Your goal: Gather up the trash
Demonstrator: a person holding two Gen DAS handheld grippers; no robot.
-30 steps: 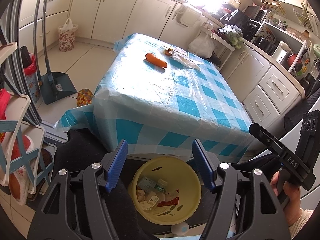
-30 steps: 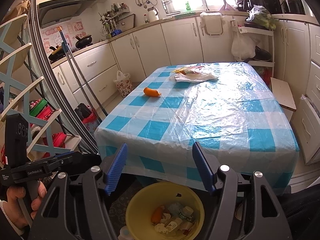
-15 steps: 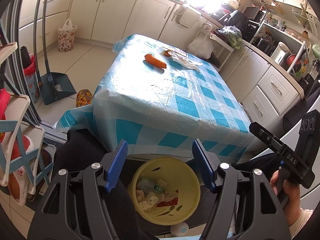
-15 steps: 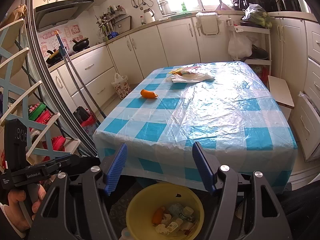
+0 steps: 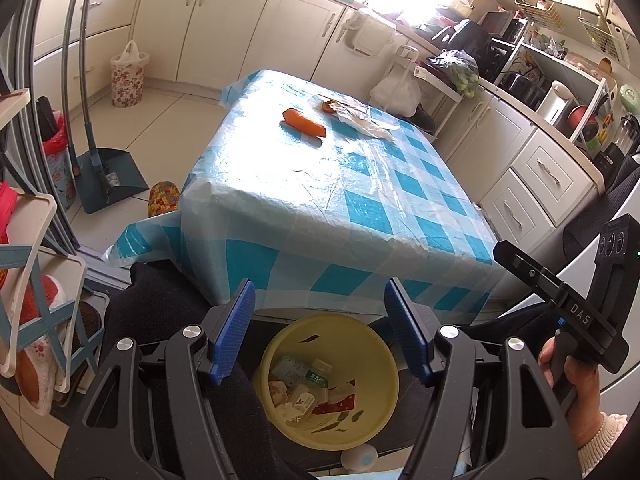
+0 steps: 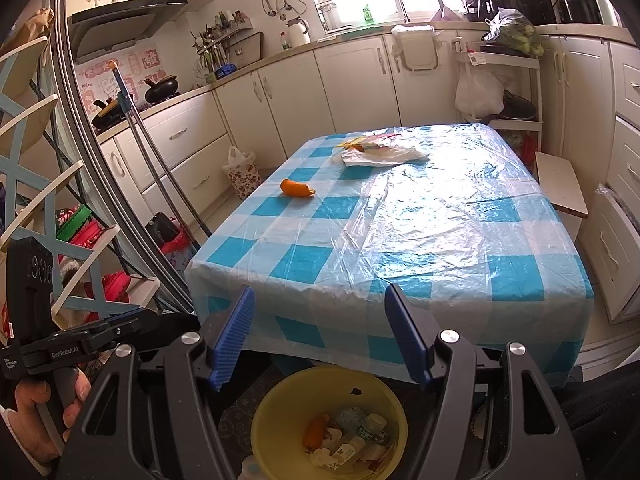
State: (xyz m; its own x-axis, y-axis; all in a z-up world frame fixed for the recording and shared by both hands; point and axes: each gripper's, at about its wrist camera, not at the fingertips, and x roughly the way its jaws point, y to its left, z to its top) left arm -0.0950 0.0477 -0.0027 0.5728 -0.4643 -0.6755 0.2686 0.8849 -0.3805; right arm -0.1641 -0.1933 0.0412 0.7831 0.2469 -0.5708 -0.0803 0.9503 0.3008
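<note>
The yellow bowl (image 5: 330, 384) of trash is sitting below me, at the table's (image 6: 400, 248) near edge. I am pulling both claws, left (image 5: 320, 330) and right (image 6: 320, 332), back a little, spread and empty. The orange peel (image 6: 297, 188) and plastic bag (image 6: 384, 154) are waiting far across the table.

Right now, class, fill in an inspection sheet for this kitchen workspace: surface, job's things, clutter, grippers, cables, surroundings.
Surface: table under a blue-checked cloth with clear plastic over it.
Job's things: orange peel and crumpled plastic bag lie apart at the far end; yellow bowl below the near edge holds collected trash.
Clutter: nothing seen besides those two on the table.
Grippers: left gripper and right gripper open, empty, above the bowl.
Cables: nothing seen.
Surroundings: dustpan, floral bin, cabinets.
</note>
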